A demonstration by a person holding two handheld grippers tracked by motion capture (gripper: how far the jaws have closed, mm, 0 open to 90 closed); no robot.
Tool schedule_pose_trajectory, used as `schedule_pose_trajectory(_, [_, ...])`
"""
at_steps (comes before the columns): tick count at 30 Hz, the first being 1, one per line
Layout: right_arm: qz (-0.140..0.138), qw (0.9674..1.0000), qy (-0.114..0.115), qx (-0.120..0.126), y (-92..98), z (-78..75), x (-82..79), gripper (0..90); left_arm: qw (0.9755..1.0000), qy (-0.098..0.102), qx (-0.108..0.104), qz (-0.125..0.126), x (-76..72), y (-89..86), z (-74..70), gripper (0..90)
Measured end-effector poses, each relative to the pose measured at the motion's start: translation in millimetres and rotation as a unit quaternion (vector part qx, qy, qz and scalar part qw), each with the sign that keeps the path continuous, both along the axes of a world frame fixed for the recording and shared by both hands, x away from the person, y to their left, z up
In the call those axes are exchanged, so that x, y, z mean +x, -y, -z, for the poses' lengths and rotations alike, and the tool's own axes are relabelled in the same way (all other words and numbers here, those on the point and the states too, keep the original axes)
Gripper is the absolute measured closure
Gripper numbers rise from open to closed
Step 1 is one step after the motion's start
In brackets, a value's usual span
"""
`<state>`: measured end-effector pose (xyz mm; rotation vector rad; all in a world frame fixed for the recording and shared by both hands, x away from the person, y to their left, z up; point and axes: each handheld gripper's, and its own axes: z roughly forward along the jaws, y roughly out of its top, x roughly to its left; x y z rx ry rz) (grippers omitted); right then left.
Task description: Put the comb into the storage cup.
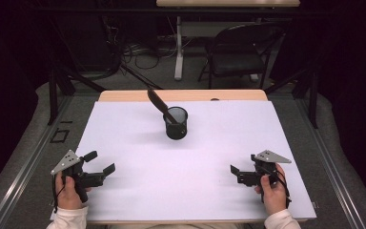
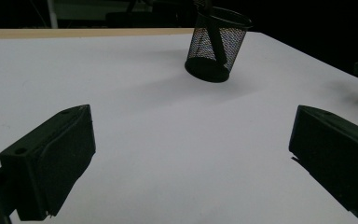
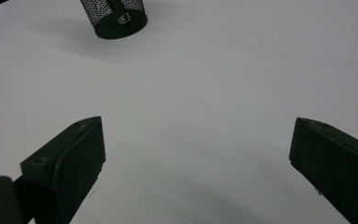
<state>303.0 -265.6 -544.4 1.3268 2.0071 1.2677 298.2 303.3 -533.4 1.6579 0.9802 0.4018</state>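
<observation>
— What do you see from above?

— A white table [image 1: 195, 162] with a black mesh cup [image 1: 176, 122] standing upright toward the far middle. A dark long-handled thing [image 1: 160, 104] leans out of the cup toward the far left; I can't make out what it is. The left gripper [image 1: 102, 162] sits at the near left corner in a hand [image 1: 68, 188], jaws spread, holding nothing. The right gripper [image 1: 236, 172] sits at the near right, also spread and empty. Both are well apart from the cup.

— And the left gripper view?

— Its jaws stand wide apart over bare table [image 2: 168, 154]. The cup [image 2: 216, 44] is ahead, the dark handle [image 2: 213, 35] slanting inside the mesh.

— The right gripper view?

— Same story: jaws wide apart, nothing between them, table [image 3: 205, 93] beneath. The cup [image 3: 115, 17] shows at the top left, cut off by the edge.
</observation>
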Motion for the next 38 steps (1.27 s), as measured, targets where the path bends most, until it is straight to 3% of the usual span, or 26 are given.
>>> schedule_pose_trajectory(38, [0.011, 0.9999, -0.009, 0.006, 4.5, 4.0, 2.1, 3.5, 1.0, -0.002, -0.005, -0.004, 2.2, -0.7, 2.0, 0.6])
